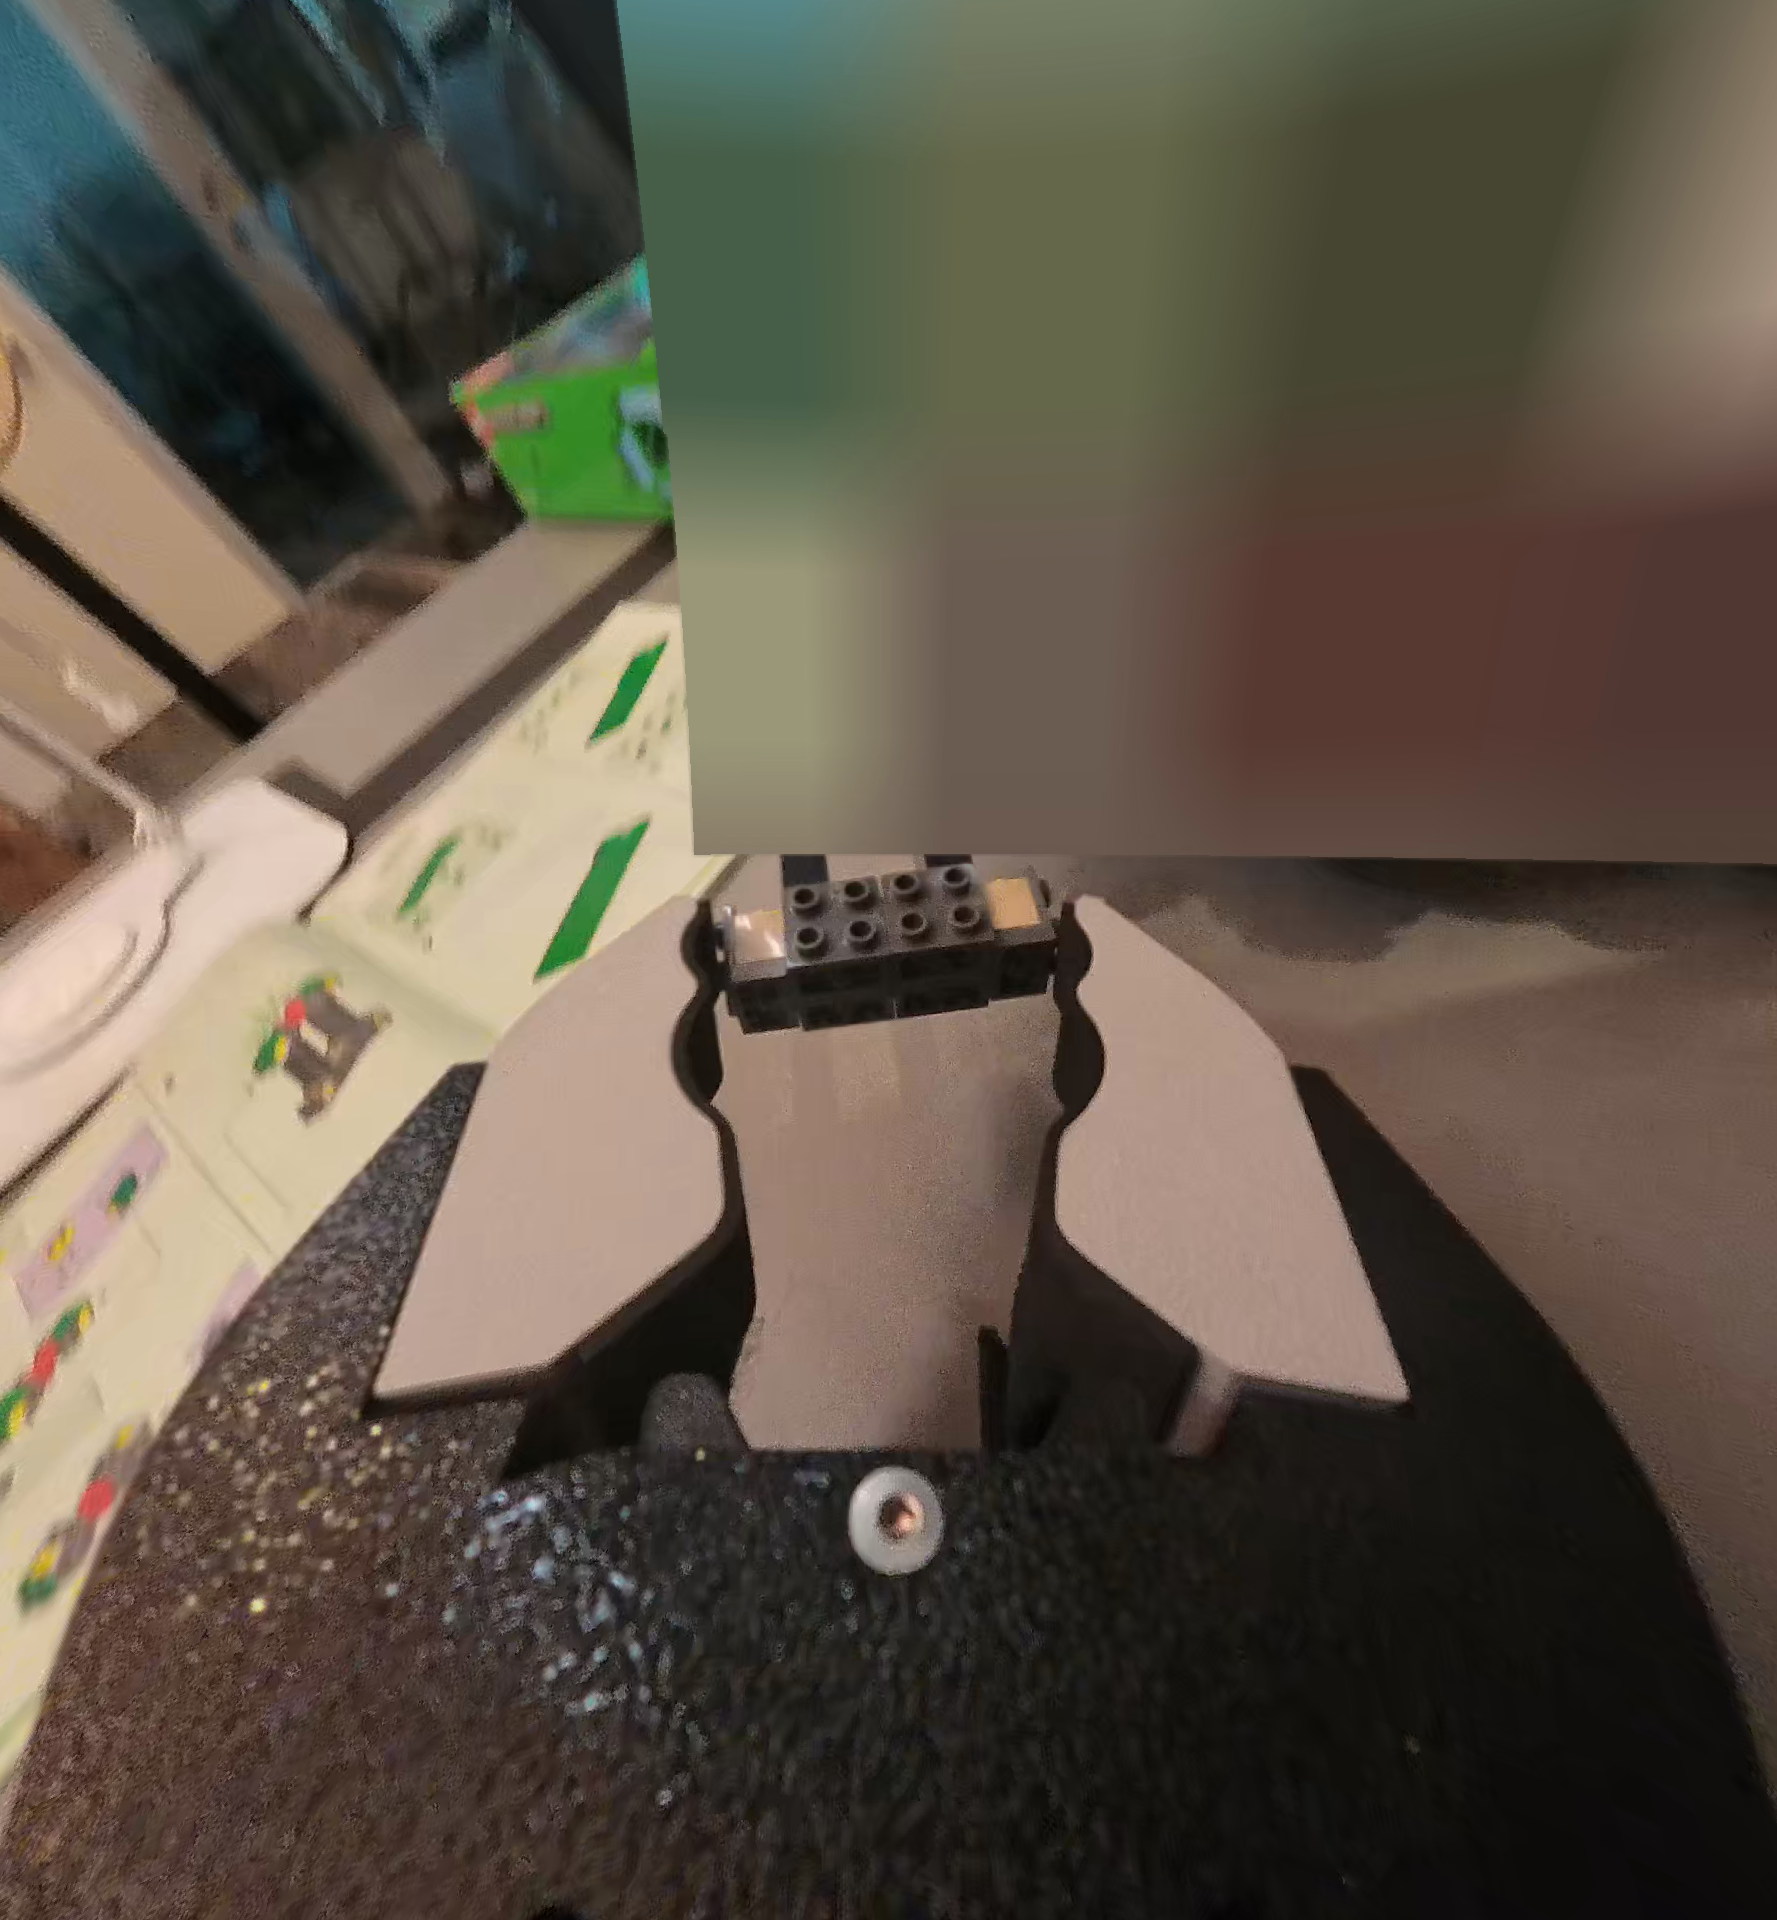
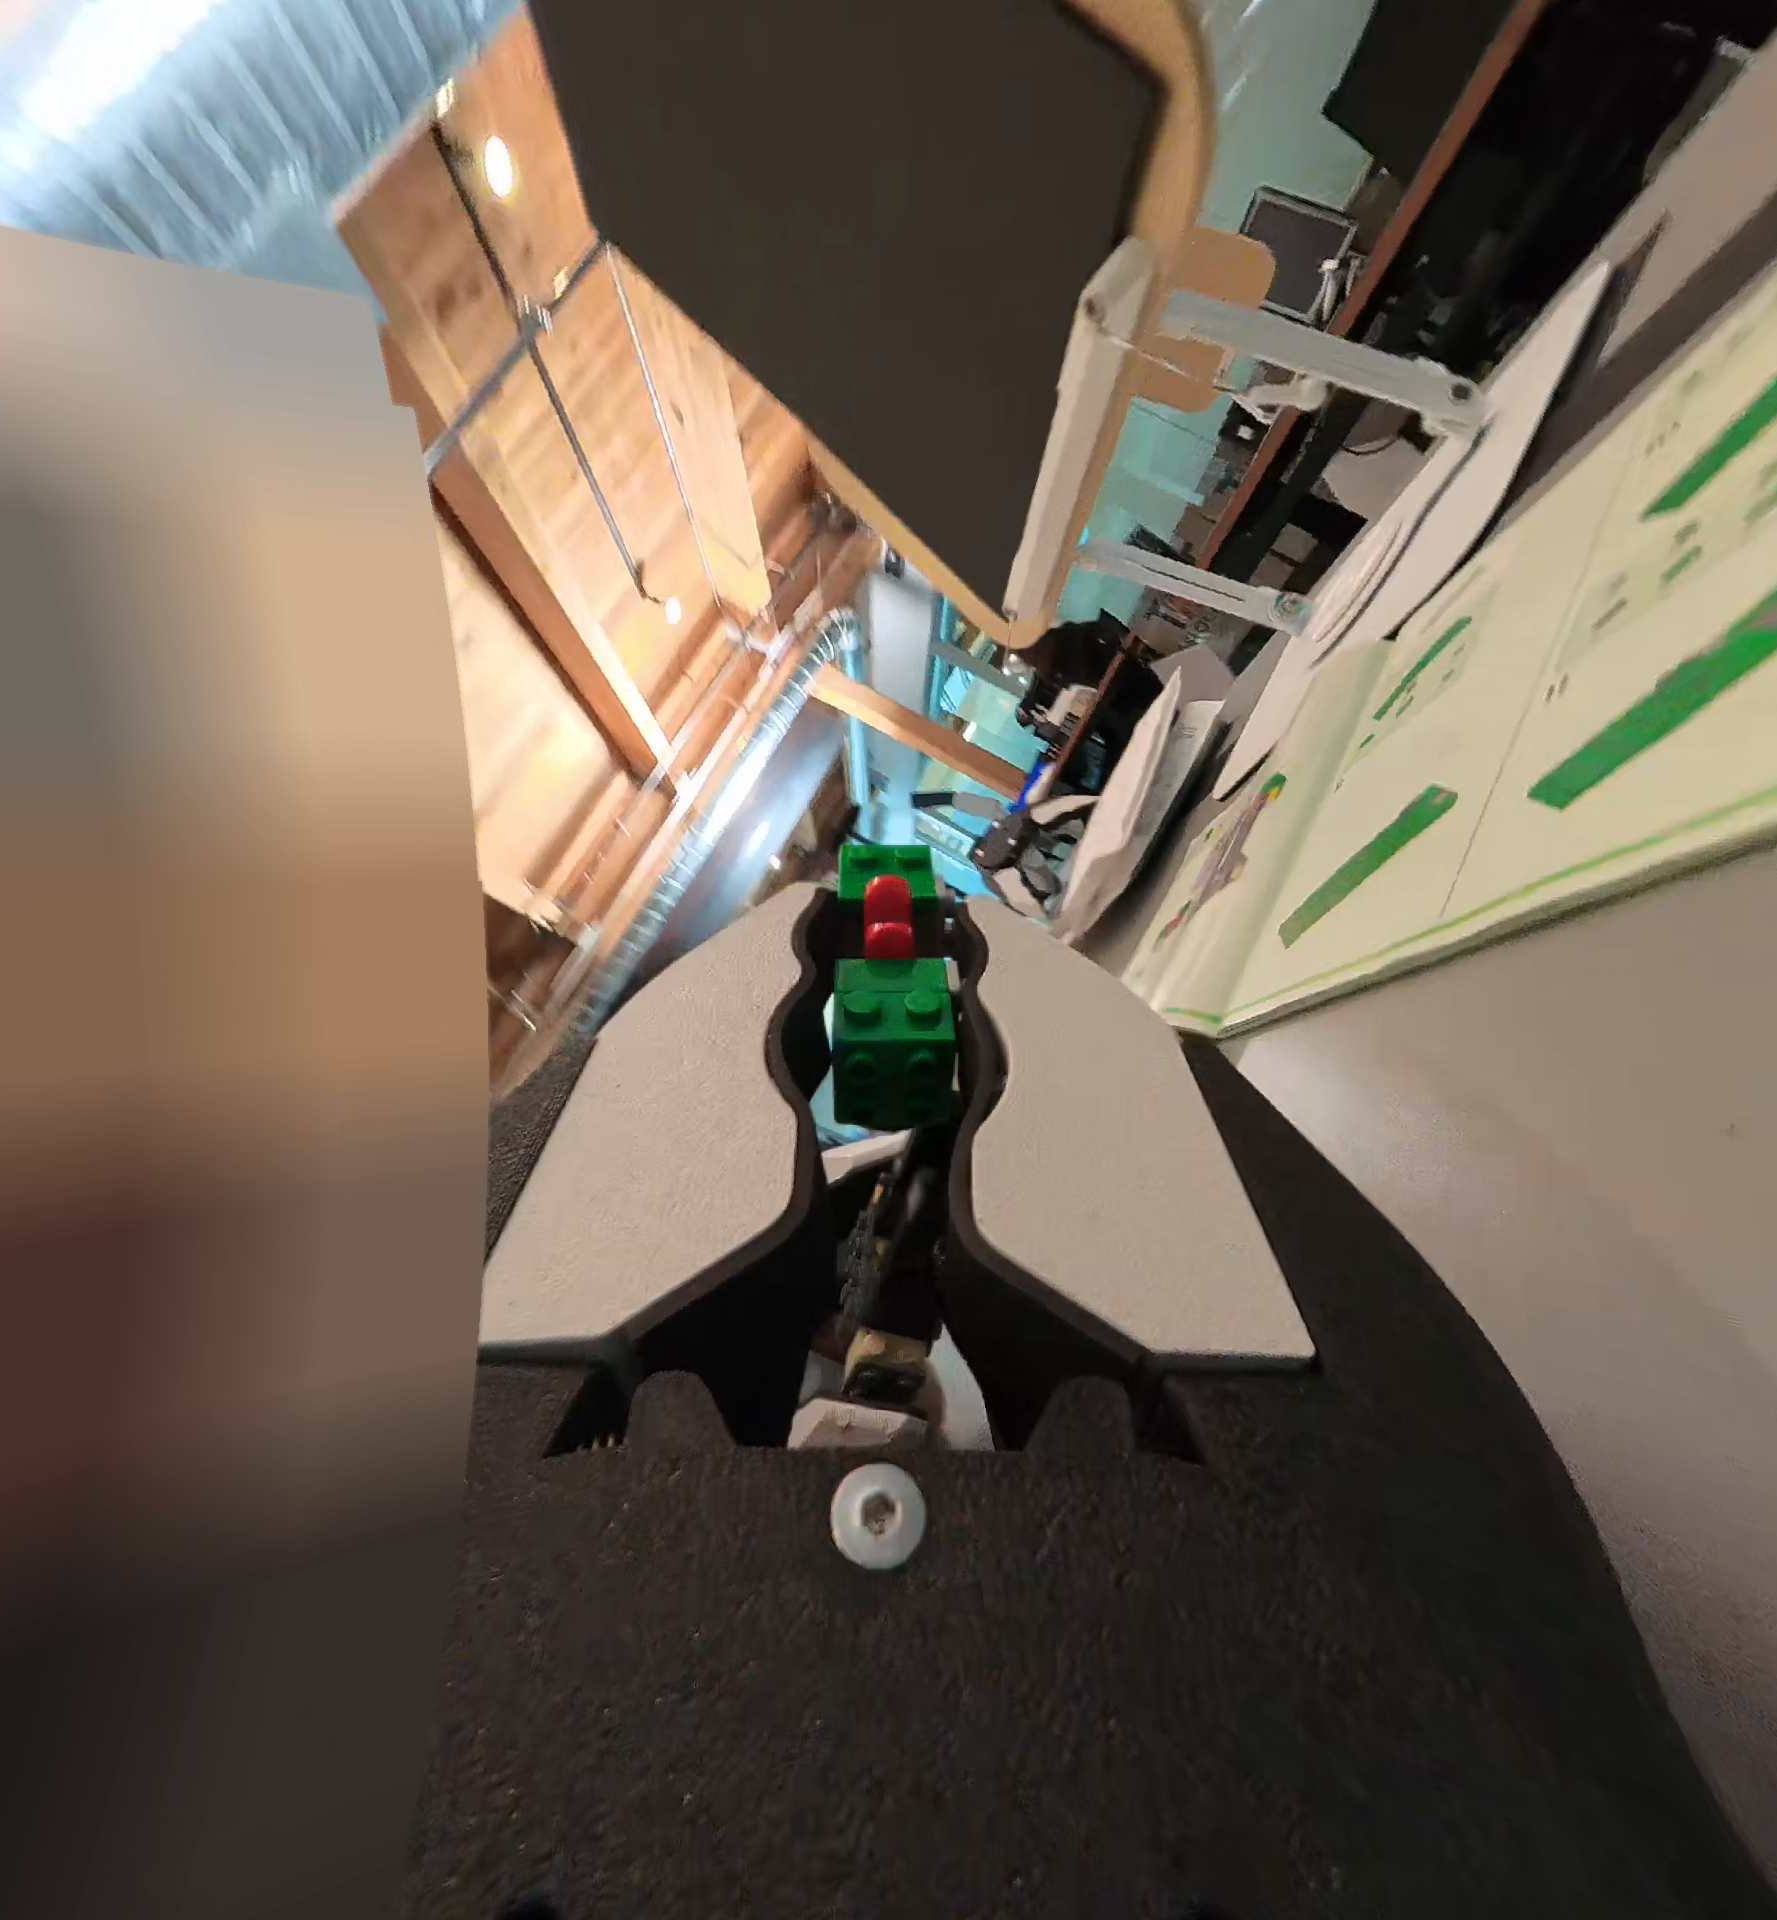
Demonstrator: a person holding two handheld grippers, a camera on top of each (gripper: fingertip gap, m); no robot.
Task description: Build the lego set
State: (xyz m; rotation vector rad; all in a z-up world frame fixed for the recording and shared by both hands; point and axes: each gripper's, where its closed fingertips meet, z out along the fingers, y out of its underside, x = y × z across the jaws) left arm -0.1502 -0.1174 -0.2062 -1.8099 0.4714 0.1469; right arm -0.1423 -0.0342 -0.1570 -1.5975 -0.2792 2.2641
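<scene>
Two small sub-builds exist, not yet joined, so most of the set looks unbuilt. At centre frame, the left gripper (image 1: 884, 961) is clamped on a dark grey studded block (image 1: 879, 951) with smooth pale tiles at its ends. The right gripper (image 2: 889, 997) pinches a glossy green brick stack (image 2: 894, 1049) carrying a red peg (image 2: 886, 914). The matte instruction sheet (image 1: 364, 997) lies on the grey tabletop (image 1: 1486, 1039) at left.

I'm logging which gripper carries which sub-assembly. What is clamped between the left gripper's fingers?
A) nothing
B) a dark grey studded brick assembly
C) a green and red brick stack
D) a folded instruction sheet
B: in the left wrist view the left gripper is closed on a dark grey brick assembly with studs on top, held at its two ends by the fingertips.
</scene>
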